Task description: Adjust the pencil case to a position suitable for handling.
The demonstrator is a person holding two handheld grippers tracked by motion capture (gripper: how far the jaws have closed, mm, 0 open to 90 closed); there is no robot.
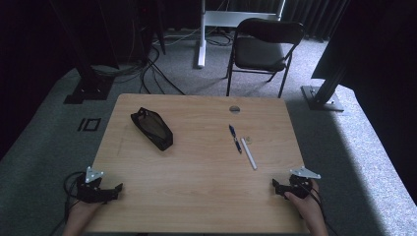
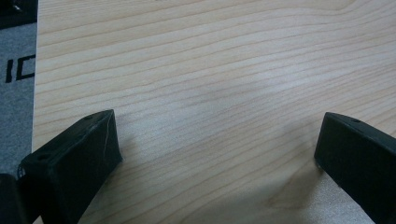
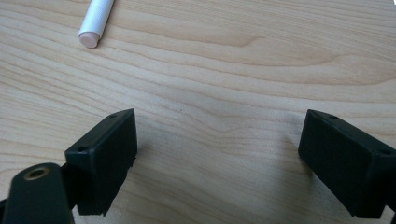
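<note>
On the wooden table (image 1: 196, 196), largest item first: black pouch (image 1: 152, 128), lying diagonally left of centre, well apart from both hands. Right of centre, blue pen (image 1: 235, 138) and white marker (image 1: 248, 153), just beside each other, long axes running away from the person, slightly slanted. Left gripper (image 1: 114, 189) at near-left edge, jaws wide, empty. Right gripper (image 1: 276, 186) at near-right edge, jaws wide, empty; marker lies ahead and left of it. Right hand judged nearer both pens.
</note>
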